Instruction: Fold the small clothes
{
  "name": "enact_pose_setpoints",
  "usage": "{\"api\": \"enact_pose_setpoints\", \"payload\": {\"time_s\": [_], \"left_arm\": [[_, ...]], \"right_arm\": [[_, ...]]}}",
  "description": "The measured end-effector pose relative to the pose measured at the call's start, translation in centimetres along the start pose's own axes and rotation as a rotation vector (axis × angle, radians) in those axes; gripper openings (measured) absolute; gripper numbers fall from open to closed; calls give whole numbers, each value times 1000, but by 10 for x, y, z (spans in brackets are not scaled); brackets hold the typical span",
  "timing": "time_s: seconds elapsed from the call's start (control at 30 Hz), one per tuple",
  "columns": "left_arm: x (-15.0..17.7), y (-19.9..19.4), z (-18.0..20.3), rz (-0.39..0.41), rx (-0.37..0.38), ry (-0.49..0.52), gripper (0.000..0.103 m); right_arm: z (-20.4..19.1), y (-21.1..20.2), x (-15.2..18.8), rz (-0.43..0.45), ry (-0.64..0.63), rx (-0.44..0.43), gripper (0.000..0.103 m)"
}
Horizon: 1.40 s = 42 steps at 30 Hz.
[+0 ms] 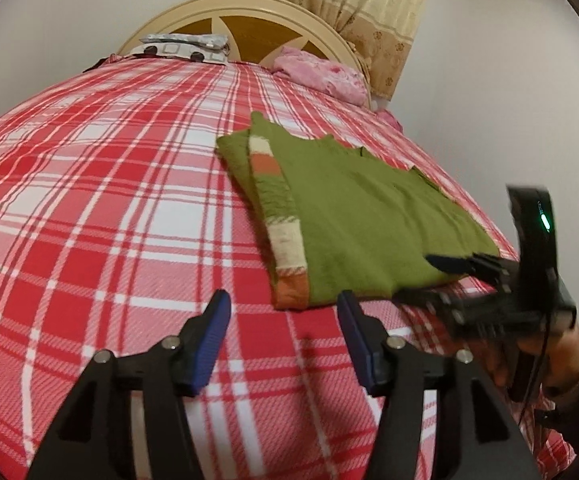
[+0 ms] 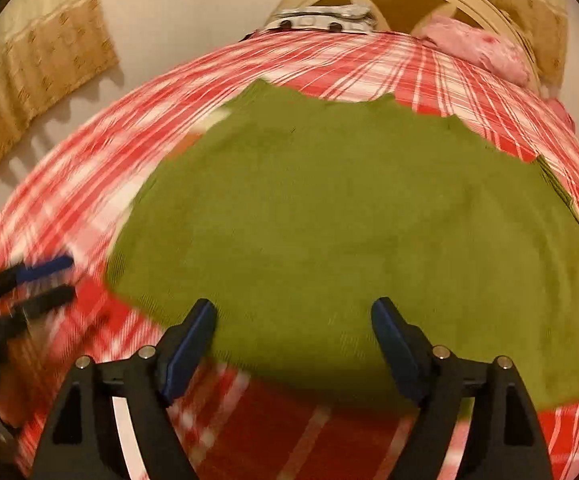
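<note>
With both the left gripper (image 1: 283, 312) and right gripper (image 2: 293, 320) spread and empty, the right should pinch the green sweater (image 2: 329, 220) hem at lower frame cleanly.

We see a bed (image 1: 89, 208) spread with a red-and-white plaid cover. At its far edge stands a rounded cream headboard (image 1: 249, 12), with a grey patterned pillow (image 1: 185, 46) and a crumpled pink cloth (image 1: 321, 74) near the far right corner. Beige patterned curtains (image 1: 369, 4) hang behind.
</note>
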State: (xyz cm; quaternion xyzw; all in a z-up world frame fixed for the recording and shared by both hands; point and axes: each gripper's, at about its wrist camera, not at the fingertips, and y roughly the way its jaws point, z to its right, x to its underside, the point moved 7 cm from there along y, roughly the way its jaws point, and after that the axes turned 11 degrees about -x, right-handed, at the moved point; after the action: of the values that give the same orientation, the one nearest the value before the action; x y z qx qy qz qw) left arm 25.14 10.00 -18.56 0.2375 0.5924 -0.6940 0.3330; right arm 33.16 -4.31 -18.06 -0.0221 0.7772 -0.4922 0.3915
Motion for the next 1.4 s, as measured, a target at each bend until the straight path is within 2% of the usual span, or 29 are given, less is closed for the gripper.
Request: {"api": "enact_pose_setpoints", "payload": {"time_s": [0.07,0.13,0.23,0.27,0.33,0.43,0.5,0.57,0.6,0.67,0.87,0.93,1.07,1.17,1.3,1.4], "left_arm": [[0,-1,-5,-6,8,-8,58],[-6,0,-11,-10,0,-7,58],[-22,-2,-25,8,-19,-12,58],[-28,-3,-30,11,-15,-27,59],[-42,-4,-41,24,-26,-48,70],[-62,-4,-55,52,-62,-28,73],[-72,1,-60,52,-60,-10,76],[-81,10,-63,41,-41,-8,76],[-85,17,-63,27,-17,-14,76],[-90,29,-63,2,11,-26,76],[-101,74,-49,-96,152,-86,76],[-107,88,-47,-113,188,-126,76],[-118,107,-40,-115,223,-148,76],[-121,121,-29,-135,236,-129,76],[-123,135,-23,-167,245,-120,76],[-124,147,-27,-183,246,-153,76]], "right_arm": [[-5,-9,10,-1,-68,38,84],[-8,-19,10,11,-76,46,84],[-23,-32,-4,69,-114,57,84],[-31,-30,-8,72,-135,52,84],[-51,-19,-15,51,-183,46,84],[-72,-5,-24,54,-247,68,84],[-87,9,-27,35,-294,82,84],[-99,27,-26,0,-354,120,82],[-102,30,-24,-7,-374,137,70],[-104,42,-25,-25,-415,196,59],[-101,37,-35,36,-423,266,59],[-105,39,-34,27,-425,255,59],[-118,39,-19,-4,-456,222,59],[-122,37,-12,-14,-500,250,59],[-115,42,-23,-13,-480,270,58],[-106,48,-32,-5,-433,250,50]]}}
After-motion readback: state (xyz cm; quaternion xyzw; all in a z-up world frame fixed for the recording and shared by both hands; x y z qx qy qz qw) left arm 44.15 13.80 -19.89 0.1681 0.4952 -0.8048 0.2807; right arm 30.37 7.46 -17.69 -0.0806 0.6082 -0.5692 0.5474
